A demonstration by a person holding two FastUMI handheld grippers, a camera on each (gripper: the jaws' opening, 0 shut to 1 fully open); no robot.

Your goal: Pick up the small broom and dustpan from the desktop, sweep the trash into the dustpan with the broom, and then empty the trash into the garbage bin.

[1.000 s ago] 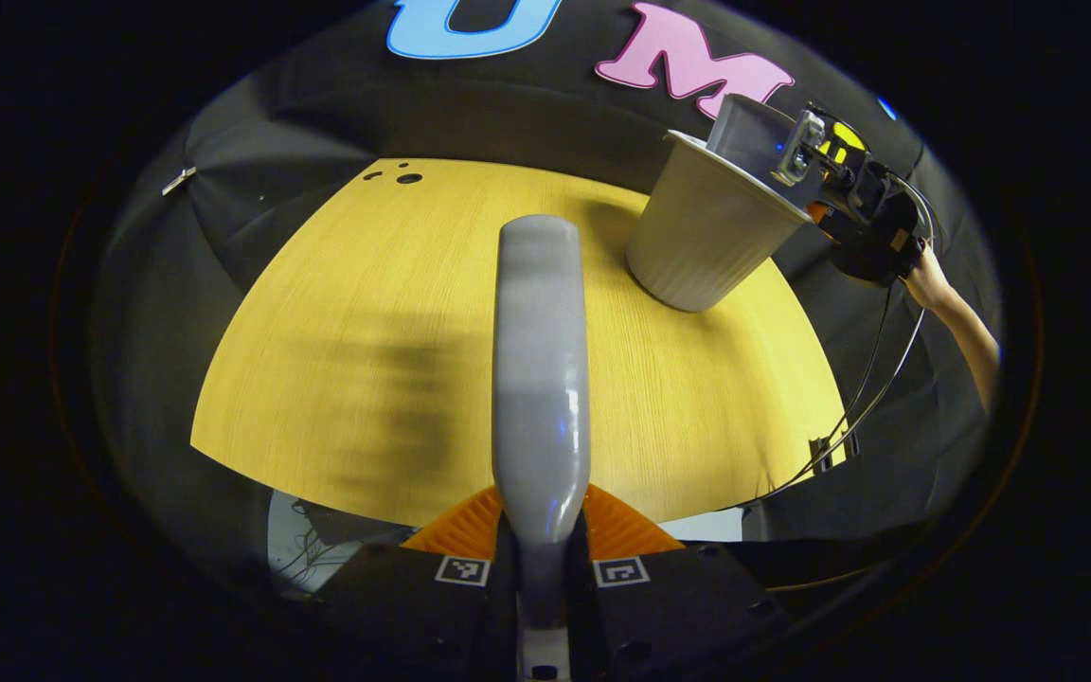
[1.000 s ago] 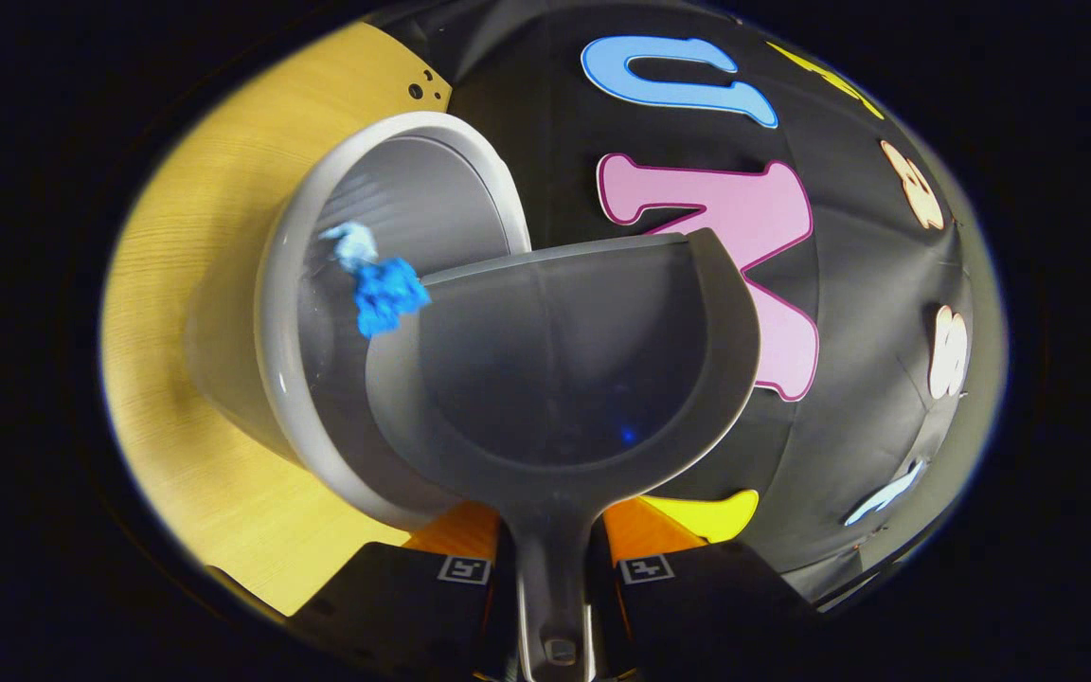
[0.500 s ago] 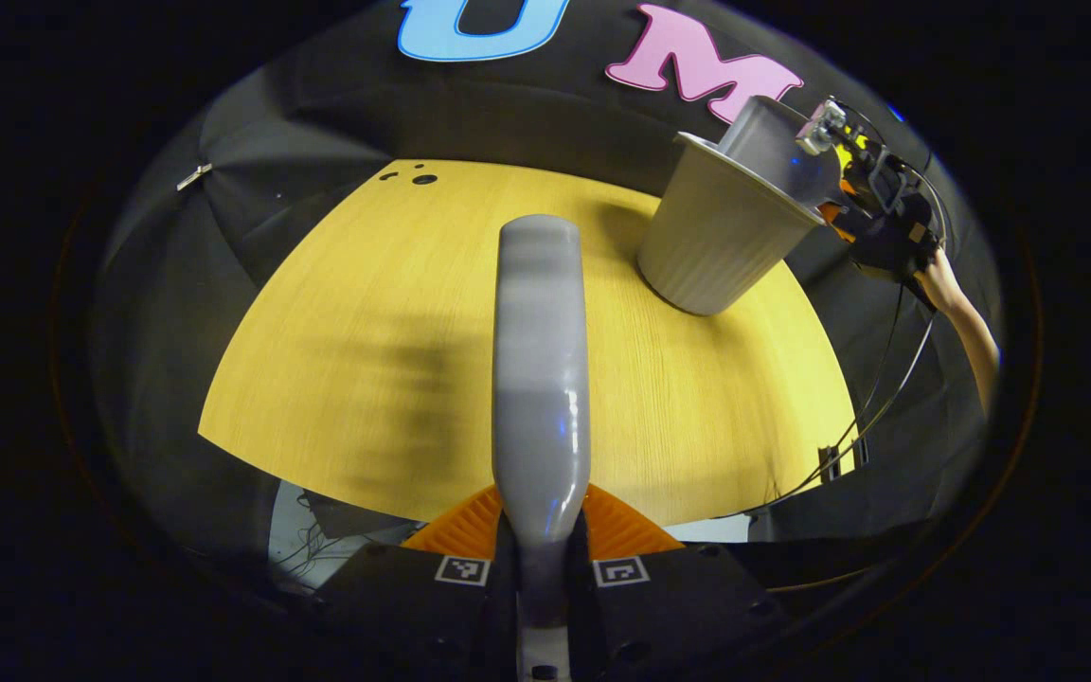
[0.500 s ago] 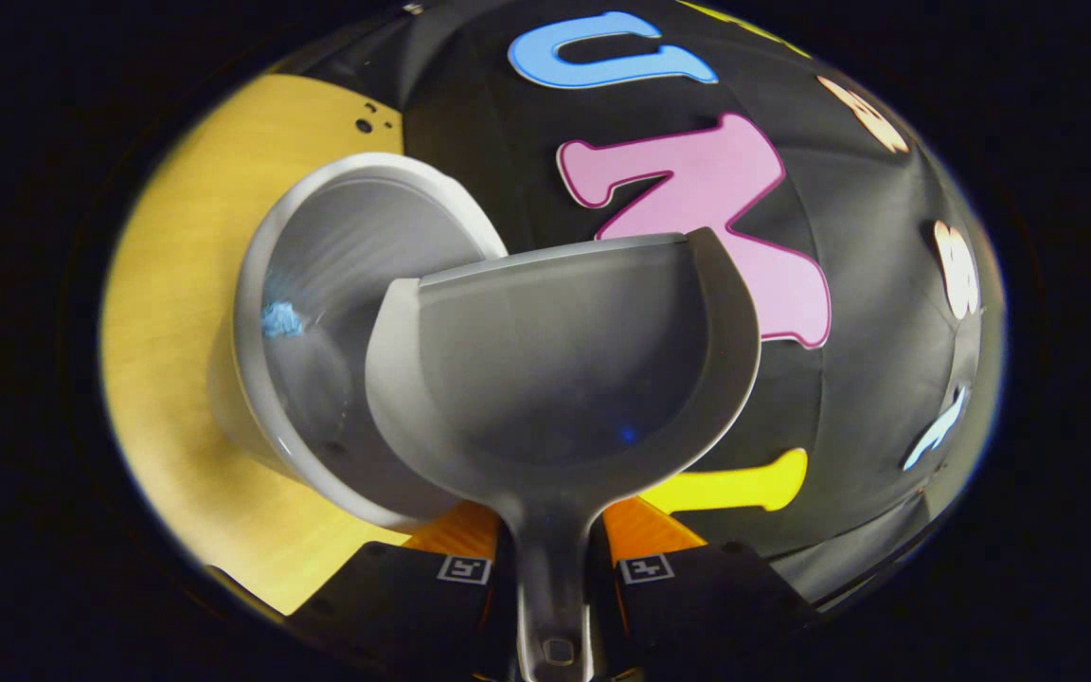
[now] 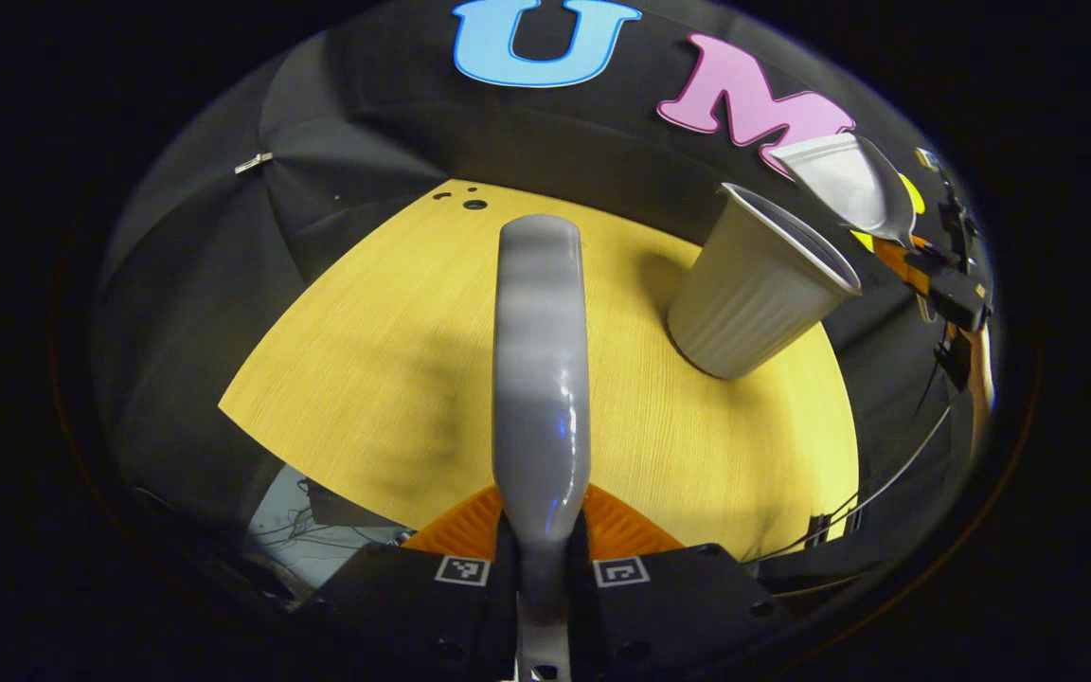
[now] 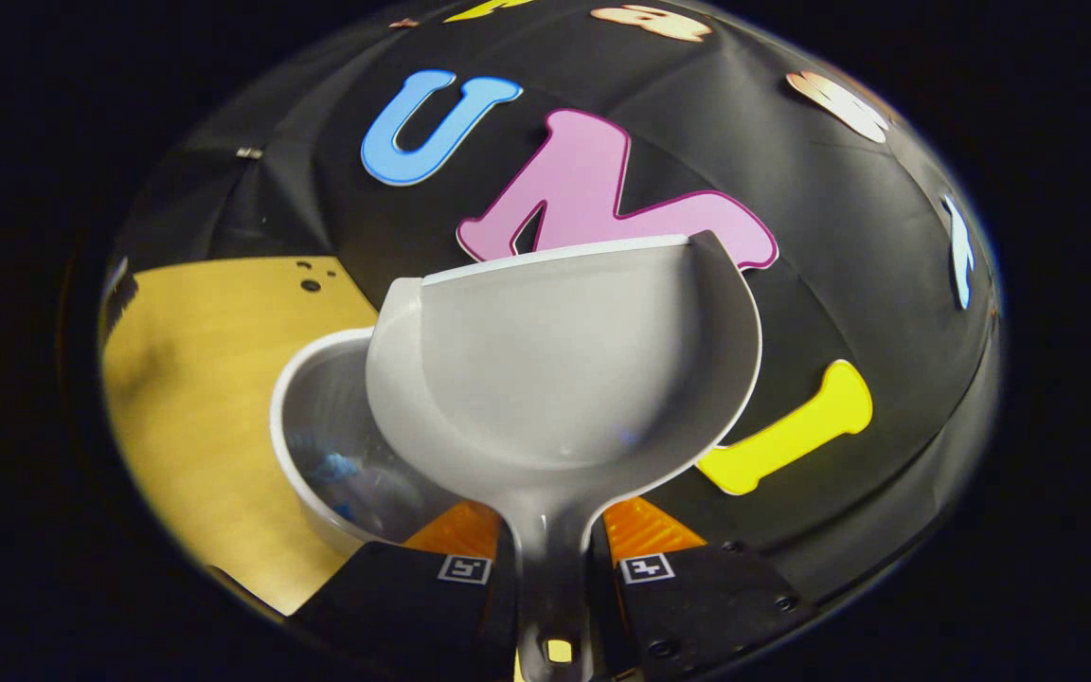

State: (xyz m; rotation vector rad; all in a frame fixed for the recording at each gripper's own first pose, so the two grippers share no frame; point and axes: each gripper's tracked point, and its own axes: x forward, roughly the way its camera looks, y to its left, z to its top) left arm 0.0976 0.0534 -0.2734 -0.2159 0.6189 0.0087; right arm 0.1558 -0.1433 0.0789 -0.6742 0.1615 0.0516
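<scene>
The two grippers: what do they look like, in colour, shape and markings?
Each gripper has a black body with two orange ribbed fingers and a small square black-and-white marker at the base of each finger. The left gripper and the right gripper look alike. In the left gripper view the right gripper's black body also appears farther off, with thin dark cables hanging from it.
</scene>
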